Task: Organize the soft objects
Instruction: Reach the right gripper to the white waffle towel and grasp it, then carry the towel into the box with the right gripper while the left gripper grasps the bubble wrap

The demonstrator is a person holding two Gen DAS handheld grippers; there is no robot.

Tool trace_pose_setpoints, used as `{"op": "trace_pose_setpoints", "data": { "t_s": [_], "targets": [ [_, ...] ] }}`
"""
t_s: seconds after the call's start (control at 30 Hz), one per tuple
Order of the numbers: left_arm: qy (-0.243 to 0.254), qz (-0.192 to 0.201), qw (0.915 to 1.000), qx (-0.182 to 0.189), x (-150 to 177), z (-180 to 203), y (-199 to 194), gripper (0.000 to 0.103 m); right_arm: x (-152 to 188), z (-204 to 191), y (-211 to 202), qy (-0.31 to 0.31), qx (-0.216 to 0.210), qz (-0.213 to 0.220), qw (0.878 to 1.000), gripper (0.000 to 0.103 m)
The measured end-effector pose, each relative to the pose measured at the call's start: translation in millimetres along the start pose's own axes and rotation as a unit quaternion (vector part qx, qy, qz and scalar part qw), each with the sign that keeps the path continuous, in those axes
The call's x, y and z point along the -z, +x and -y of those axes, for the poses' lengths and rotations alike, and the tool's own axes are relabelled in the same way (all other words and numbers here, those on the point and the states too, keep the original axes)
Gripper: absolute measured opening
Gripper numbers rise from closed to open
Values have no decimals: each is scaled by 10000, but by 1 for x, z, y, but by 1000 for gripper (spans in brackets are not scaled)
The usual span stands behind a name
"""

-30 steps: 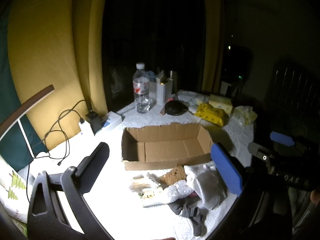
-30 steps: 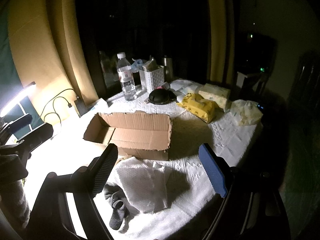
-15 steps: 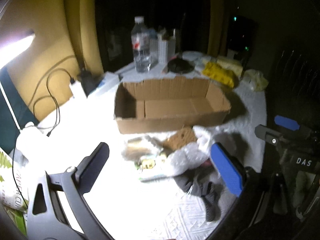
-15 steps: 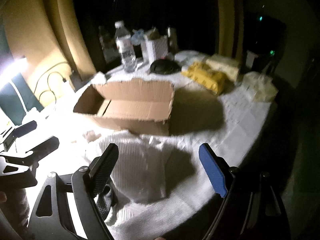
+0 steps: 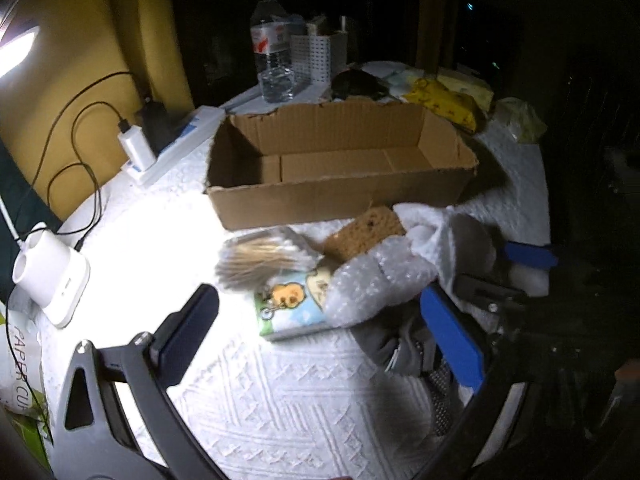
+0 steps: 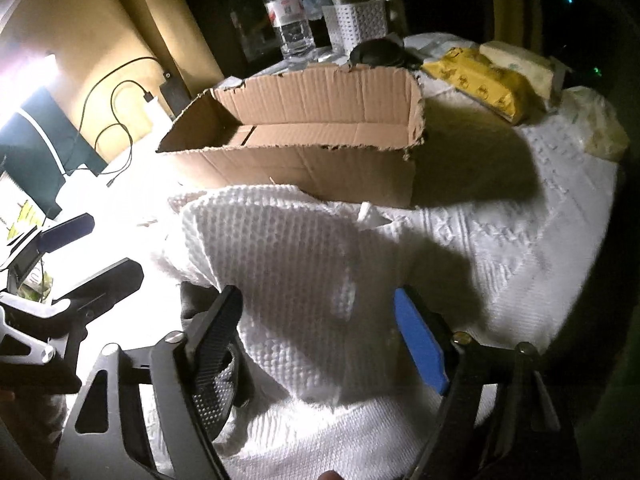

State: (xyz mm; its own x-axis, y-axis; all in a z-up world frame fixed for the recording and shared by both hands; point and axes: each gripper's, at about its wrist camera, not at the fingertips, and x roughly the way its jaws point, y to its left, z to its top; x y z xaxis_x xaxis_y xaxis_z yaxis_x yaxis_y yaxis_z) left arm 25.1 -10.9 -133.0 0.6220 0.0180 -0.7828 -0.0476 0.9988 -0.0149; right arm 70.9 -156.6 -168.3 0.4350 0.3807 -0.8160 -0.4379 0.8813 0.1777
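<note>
The right tool (image 6: 318, 338) is held open, its jaws just narrowed slightly, straddling the white waffle cloth (image 6: 288, 264) at the surface's near edge. The left tool (image 5: 320, 338), also open, is nearer the bubble wrap (image 5: 372, 284). Beyond lies the cardboard box (image 5: 340, 196).

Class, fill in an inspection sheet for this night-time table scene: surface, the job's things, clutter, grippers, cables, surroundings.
Surface: white textured tablecloth, brightly lit at the left.
Job's things: empty cardboard box; in front of it sponge, bubble wrap, white waffle cloth, grey sock.
Clutter: water bottle, white basket, yellow packet, cartoon-print packet.
Grippers: left gripper open, fingers empty; right gripper open over the cloth, its jaws just closing slightly.
Cables: black cable to a charger on the power strip.
Surroundings: yellow curtain, dark room.
</note>
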Motion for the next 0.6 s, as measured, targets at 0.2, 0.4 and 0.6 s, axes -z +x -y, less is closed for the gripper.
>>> {"op": "trace_pose_setpoints", "data": {
  "t_s": [0.2, 0.4, 0.6],
  "targets": [
    [181, -90, 9998, -10, -4, 12, 15, 102, 1, 15, 19, 268, -402, -264, 9985, 41],
    [488, -134, 9987, -50, -3, 29, 24, 100, 3, 21, 10, 201, -520, -88, 9984, 13],
    [653, -262, 9974, -146, -3, 38, 37, 84, -2, 31, -19, 204, -434, 320, 9983, 11]
  ]
}}
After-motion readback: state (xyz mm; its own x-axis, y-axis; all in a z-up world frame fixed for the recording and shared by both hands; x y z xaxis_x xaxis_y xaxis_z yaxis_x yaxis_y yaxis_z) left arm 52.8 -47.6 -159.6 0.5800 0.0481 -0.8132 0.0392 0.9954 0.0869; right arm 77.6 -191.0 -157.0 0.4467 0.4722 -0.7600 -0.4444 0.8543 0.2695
